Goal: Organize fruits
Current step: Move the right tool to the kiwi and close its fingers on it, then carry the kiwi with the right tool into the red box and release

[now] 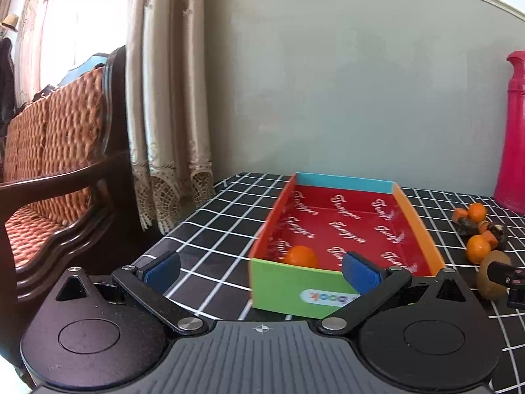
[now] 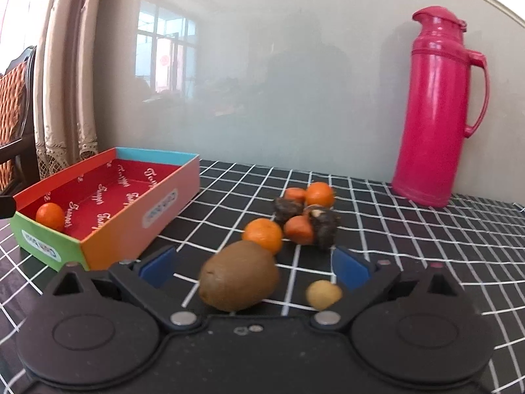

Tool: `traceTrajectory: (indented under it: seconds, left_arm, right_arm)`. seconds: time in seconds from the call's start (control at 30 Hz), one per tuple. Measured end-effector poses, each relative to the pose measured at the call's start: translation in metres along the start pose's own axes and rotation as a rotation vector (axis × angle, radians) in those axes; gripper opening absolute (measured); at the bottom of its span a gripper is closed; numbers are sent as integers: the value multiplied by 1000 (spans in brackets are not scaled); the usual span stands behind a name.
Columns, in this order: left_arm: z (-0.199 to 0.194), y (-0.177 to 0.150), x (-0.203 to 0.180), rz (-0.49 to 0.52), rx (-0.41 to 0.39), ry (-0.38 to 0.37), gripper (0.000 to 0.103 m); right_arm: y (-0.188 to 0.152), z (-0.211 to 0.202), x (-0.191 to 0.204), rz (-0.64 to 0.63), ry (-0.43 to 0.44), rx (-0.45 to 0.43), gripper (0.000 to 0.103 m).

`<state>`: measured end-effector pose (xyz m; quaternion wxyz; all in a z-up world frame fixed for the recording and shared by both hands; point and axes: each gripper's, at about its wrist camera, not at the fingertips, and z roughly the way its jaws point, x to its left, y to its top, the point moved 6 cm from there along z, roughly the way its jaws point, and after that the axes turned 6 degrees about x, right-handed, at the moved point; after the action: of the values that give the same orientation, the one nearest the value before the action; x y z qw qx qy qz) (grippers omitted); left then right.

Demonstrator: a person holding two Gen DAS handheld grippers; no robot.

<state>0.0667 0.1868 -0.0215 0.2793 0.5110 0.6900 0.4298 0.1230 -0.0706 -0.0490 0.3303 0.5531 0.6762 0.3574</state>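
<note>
A colourful open box (image 1: 288, 282) with a red lining stands on the checked tablecloth; it also shows in the right wrist view (image 2: 131, 226). One orange (image 1: 300, 256) lies in its near corner, seen too in the right wrist view (image 2: 50, 216). My left gripper (image 1: 261, 269) is open and empty in front of the box. My right gripper (image 2: 256, 267) is open around a brown kiwi (image 2: 239, 275), with a small yellow fruit (image 2: 323, 294) beside it. Beyond lie oranges (image 2: 262, 233), carrot pieces (image 2: 298, 229) and dark lumps (image 2: 325, 223).
A pink thermos (image 2: 433, 105) stands at the back right against the wall. A wooden chair with a woven cushion (image 1: 55, 151) and curtains (image 1: 164, 98) are left of the table. The table's left edge runs near the box.
</note>
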Motion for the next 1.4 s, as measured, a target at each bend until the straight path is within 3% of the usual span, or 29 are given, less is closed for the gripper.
traceTrajectory:
  seconds: [0.3,0.47,0.6,0.77,1.07,1.4]
  left_arm:
    - [9,-3,28,-15,27,45,103]
    - [12,-5,39,-21,36,57,103]
    - [13,-6,42,-20,42,56,103]
    - [12,-5,40,-8,42,52,103]
    - [10,-8,46,-3,45,57,103]
    - [9,-11,59,-12,41,70,103]
  right_arm:
    - [-2,16,10,-1,-10,57,88]
    - [-6,28,2,44,-10,133,76]
    - [-10,35,3,39,-4,173,59]
    - [-10,34,5,31,-14,172,58]
    - [8,18,11,34,-8,112,58]
    - [36,-11,48,2,59,-41,58]
